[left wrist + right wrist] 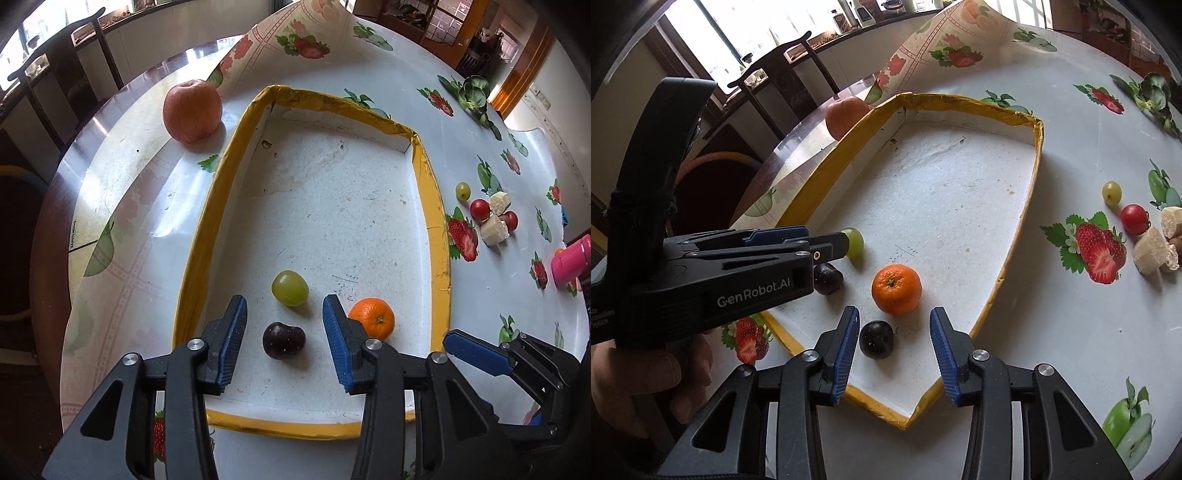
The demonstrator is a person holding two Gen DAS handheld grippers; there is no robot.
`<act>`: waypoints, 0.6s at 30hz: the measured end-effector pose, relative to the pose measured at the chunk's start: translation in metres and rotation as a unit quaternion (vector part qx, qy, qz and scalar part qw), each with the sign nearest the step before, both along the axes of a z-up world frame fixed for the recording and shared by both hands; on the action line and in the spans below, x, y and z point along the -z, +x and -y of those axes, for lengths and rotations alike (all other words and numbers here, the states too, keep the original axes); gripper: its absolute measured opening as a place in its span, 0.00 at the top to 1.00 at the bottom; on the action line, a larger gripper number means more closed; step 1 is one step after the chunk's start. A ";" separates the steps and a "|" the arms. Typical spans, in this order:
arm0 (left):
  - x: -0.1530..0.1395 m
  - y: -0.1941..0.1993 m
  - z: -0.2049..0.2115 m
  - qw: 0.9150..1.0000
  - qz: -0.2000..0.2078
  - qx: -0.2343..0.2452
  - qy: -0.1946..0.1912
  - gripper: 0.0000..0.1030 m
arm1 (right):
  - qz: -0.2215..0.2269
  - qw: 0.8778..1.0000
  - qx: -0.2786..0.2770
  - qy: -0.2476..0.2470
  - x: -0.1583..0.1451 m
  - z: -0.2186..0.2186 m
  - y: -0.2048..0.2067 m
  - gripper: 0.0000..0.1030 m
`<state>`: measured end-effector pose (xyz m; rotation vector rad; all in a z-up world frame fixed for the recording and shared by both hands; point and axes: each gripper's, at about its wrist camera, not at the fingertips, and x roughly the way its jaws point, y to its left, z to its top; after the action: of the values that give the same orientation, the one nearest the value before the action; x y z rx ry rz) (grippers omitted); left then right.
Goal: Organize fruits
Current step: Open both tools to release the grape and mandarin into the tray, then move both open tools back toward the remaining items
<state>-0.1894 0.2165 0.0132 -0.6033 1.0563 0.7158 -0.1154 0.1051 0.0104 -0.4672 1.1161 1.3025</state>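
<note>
A shallow white tray with a yellow rim [432,206] [1038,147] holds a green grape [290,288] [855,242], an orange mandarin [372,318] [896,283] and two dark plums. My left gripper [284,301] [842,242] stands open over the tray. One dark plum [283,339] [827,278] lies loose between its fingers, touching neither pad. My right gripper [894,312] is open too. The other dark plum [876,339] sits on the tray close beside its left pad, well clear of the right one. The mandarin lies just beyond its tips.
A large apple [192,110] [846,116] rests on the tablecloth left of the tray. To the right lie a green grape [462,191] [1112,192], red cherry tomatoes [480,208] [1134,218], pale chunks [494,229], a pink bottle [570,264] and a leafy vegetable [472,94]. A hand [646,376] holds the left gripper.
</note>
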 end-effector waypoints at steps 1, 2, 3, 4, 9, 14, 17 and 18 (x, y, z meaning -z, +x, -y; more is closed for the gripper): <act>-0.003 -0.001 0.003 1.000 0.002 0.001 0.002 0.61 | 0.000 1.000 0.005 0.005 -0.005 0.007 0.001 0.60; -0.006 -0.001 0.007 1.000 0.004 0.002 0.004 0.61 | -0.001 1.000 0.009 0.010 -0.009 0.013 0.002 0.60; -0.008 0.000 0.010 1.000 0.004 0.004 0.004 0.61 | -0.002 1.000 0.013 0.013 -0.014 0.020 0.003 0.60; -0.010 0.000 0.013 1.000 0.005 0.005 0.005 0.61 | -0.001 1.000 0.017 0.015 -0.018 0.027 0.004 0.60; -0.020 0.009 0.035 1.000 0.009 0.020 0.009 0.61 | 0.000 0.999 0.036 0.020 -0.029 0.061 0.010 0.59; -0.029 0.016 0.056 0.999 0.014 0.036 0.013 0.61 | -0.006 0.998 0.062 0.021 -0.032 0.102 0.024 0.59; -0.032 0.022 0.069 0.999 0.017 0.046 0.013 0.61 | -0.007 0.996 0.084 0.021 -0.032 0.127 0.035 0.59; -0.033 0.024 0.074 0.998 0.016 0.050 0.014 0.61 | -0.008 0.996 0.091 0.020 -0.030 0.135 0.039 0.59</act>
<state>-0.1655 0.1422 0.0462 -0.5316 1.0374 0.6302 -0.0767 -0.0299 0.0409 -0.3174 1.1161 1.1678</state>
